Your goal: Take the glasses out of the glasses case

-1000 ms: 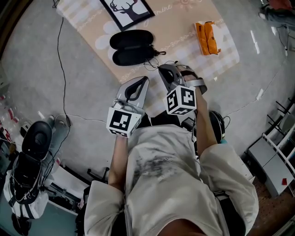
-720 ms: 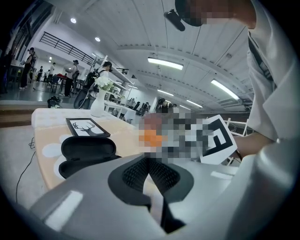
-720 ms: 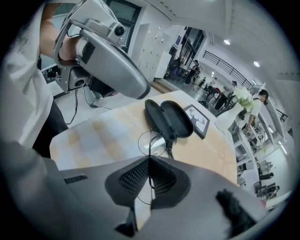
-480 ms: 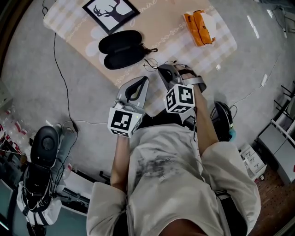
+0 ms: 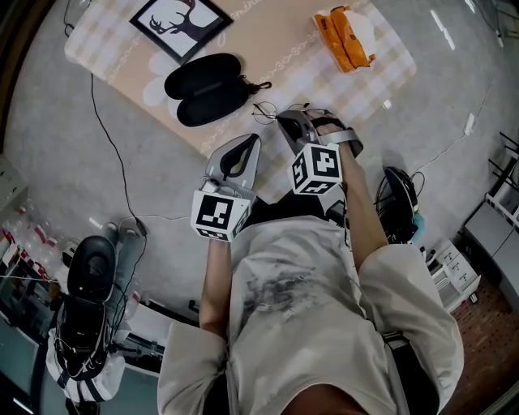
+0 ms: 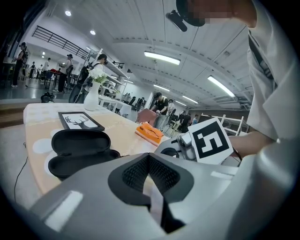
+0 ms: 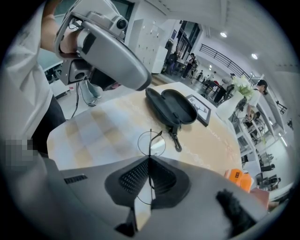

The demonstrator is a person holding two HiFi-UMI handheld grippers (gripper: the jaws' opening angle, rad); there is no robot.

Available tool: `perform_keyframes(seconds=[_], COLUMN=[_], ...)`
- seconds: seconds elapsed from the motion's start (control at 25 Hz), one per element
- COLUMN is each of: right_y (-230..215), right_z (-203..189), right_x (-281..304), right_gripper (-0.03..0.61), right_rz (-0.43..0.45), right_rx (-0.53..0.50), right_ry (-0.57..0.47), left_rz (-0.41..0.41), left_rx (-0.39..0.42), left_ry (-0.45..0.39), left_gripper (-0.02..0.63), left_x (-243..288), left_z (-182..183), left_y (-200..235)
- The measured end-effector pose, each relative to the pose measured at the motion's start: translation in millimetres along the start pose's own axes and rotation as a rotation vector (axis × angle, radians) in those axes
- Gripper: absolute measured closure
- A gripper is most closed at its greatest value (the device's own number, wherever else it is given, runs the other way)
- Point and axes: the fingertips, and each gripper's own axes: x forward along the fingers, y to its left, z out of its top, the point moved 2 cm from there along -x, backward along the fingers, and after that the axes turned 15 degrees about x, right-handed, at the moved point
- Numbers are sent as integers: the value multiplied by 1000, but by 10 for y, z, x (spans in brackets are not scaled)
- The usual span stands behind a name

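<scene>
The black glasses case (image 5: 207,87) lies open and empty on the beige mat (image 5: 324,65). Thin wire-framed glasses (image 5: 266,109) hang just right of the case, pinched by my right gripper (image 5: 284,120). In the right gripper view the jaws are shut on the frame, with one round lens (image 7: 151,143) sticking out past the right gripper (image 7: 149,161) and the case (image 7: 171,105) beyond. My left gripper (image 5: 247,139) hovers beside it, nearer the body, shut with nothing in it. The left gripper view shows the left gripper (image 6: 149,161) and the case (image 6: 79,150) at left.
A framed deer picture (image 5: 170,24) lies at the mat's far left. An orange packet (image 5: 345,44) lies at its far right. Cables (image 5: 122,170) run over the grey floor. A black bag (image 5: 85,284) and a stand sit at the lower left. People stand far behind.
The head camera has shifted, so mat and case sit further left in view. Both grippers keep their places, and the right one still holds the glasses.
</scene>
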Motion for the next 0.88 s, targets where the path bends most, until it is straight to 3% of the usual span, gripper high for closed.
perform_keyframes(seconds=[0.72,0.88], right_y=[60,62], right_z=[-74,-73], right_x=[56,43], right_gripper=[557,512], right_rz=[15,16], right_rx=[26,33], right_ry=[7,9], left_rz=[-23,-28], left_rx=[0,4], left_ry=[11,10], left_gripper=[604,604], left_x=[4,6], left_z=[-50,-34], left_y=[-31,-38])
